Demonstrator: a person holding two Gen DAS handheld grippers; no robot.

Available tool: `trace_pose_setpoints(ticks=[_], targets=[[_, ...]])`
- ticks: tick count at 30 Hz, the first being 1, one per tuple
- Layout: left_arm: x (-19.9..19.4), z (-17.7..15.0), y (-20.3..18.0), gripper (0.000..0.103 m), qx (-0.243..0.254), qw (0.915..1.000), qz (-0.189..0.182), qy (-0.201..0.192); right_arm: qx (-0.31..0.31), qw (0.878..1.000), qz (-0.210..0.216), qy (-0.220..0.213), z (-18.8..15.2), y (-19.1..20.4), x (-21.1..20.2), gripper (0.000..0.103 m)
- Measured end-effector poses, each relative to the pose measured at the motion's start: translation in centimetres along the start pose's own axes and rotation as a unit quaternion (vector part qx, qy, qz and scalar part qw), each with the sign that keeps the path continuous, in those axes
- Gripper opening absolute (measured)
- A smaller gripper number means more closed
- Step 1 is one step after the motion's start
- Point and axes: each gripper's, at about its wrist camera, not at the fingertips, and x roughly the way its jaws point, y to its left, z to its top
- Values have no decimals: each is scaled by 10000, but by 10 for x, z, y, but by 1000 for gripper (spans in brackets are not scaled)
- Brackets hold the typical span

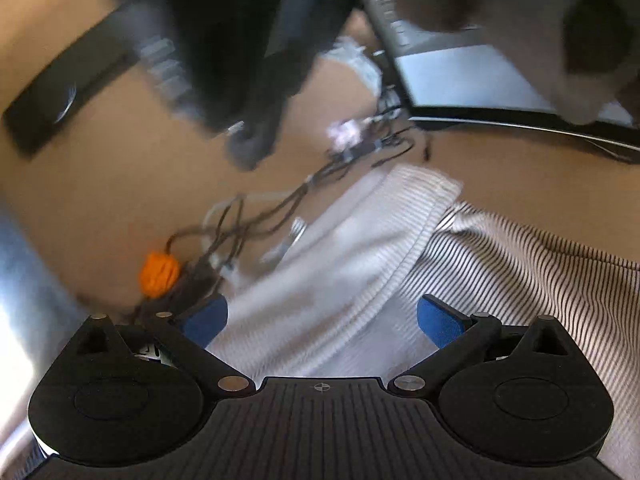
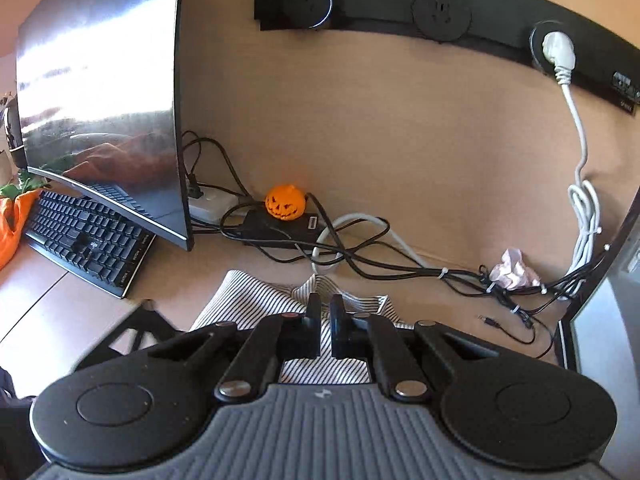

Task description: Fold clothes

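A striped garment (image 1: pixel 520 272) with a white ribbed band (image 1: pixel 360 256) lies on the tan desk. In the blurred left wrist view my left gripper (image 1: pixel 322 320) is open, its blue pads (image 1: pixel 440 324) wide apart just above the white band. In the right wrist view my right gripper (image 2: pixel 325 312) is shut on a raised fold of the striped garment (image 2: pixel 256 300), which bunches up between and beyond the fingers.
An orange pumpkin toy (image 2: pixel 285 202) sits on a black adapter among tangled cables (image 2: pixel 360 256) by the wall. A curved monitor (image 2: pixel 104 92) and black keyboard (image 2: pixel 84 240) stand at left. A crumpled paper (image 2: pixel 514 270) lies right. A wall socket strip (image 2: pixel 440 12) runs above.
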Motion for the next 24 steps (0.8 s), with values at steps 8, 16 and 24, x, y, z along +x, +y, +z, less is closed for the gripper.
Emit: trace_pose_setpoints(ticks=[8, 16, 24], targets=[[28, 27, -18, 64, 328, 9991, -35, -260, 193, 9997, 174, 3, 0, -24, -8, 4], [49, 28, -11, 10, 186, 9991, -367, -66, 413, 9989, -198, 111, -18, -60, -11, 4], [24, 13, 63, 6, -915, 9949, 414, -1, 254, 9978, -564, 247, -35, -82, -6, 29]])
